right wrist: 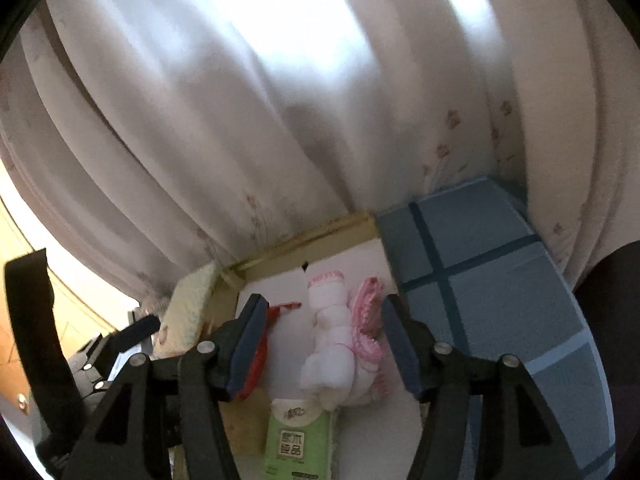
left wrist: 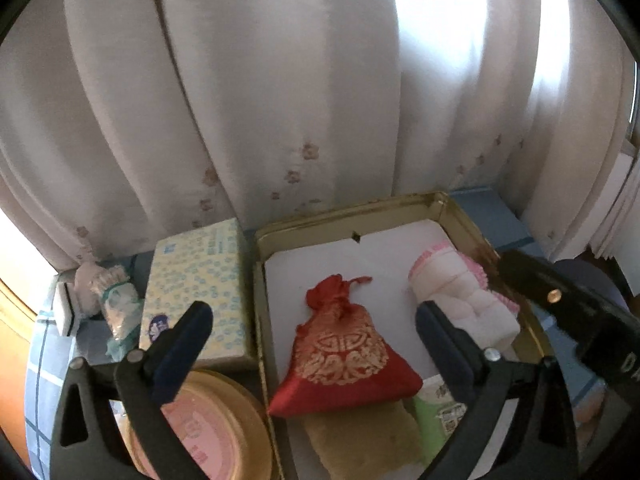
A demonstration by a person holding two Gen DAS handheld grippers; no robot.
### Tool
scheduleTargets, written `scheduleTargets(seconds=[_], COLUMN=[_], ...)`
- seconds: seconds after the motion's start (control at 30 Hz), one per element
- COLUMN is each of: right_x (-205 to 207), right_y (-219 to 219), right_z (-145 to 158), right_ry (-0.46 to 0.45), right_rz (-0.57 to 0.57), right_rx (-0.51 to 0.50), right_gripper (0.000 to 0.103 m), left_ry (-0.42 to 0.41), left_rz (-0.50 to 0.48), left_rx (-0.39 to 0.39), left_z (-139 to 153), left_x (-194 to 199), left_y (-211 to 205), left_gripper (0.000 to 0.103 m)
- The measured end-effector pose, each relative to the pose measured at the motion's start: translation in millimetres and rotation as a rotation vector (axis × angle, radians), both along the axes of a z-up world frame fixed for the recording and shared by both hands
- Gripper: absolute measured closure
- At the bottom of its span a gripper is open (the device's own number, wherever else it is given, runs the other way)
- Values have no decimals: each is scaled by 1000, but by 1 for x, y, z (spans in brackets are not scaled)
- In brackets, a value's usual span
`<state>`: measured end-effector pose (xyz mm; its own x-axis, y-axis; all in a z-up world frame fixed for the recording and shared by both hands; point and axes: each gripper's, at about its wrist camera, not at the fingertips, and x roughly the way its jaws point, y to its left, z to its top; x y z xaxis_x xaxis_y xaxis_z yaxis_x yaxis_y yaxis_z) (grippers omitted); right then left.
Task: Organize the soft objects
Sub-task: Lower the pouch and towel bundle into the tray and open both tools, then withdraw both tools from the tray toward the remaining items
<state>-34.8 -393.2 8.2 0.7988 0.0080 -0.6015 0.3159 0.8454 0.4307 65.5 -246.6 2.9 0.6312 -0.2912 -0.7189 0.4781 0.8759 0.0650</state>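
A gold tin box lined with white paper holds a red drawstring pouch, a rolled white and pink sock bundle, a green tissue pack and a tan cloth. My left gripper is open above the pouch and holds nothing. My right gripper is open, its fingers on either side of the sock bundle, above it. The tissue pack lies near the right camera, and part of the pouch shows behind the right gripper's left finger.
A yellow dotted tissue box and a wrapped bundle lie left of the tin. A round gold lid with a pink label sits at the front left. A white curtain hangs behind. A blue checked cloth covers the table.
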Motion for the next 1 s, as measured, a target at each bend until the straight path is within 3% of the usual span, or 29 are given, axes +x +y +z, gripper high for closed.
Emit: scheduleTargets(seconds=[0.17,0.37,0.53,0.83,1.0], right_x=[-28,-74,-97,-100,-94], right_y=[7,42,62,105,128], right_z=[11,19,16,3,4], right_ry=[-93,-219,-286,-301,-318], right_rz=[-92,-233,-295,-273,-208], right_rx=[-38,-224,-252,-266,-273], right_gripper=[41,41,41,41,41], left_ry=[-123,-236,-313,-360,-352], left_rz=[32,0,13,90,154], left_rx=[6,-6,-35,-61,-25], left_z=[4,-4,-9,-17,-28], left_x=[-31,-69,-89,-95,-88], left_y=[11,29,57,119,156], left_gripper=[0,0,0,0,0])
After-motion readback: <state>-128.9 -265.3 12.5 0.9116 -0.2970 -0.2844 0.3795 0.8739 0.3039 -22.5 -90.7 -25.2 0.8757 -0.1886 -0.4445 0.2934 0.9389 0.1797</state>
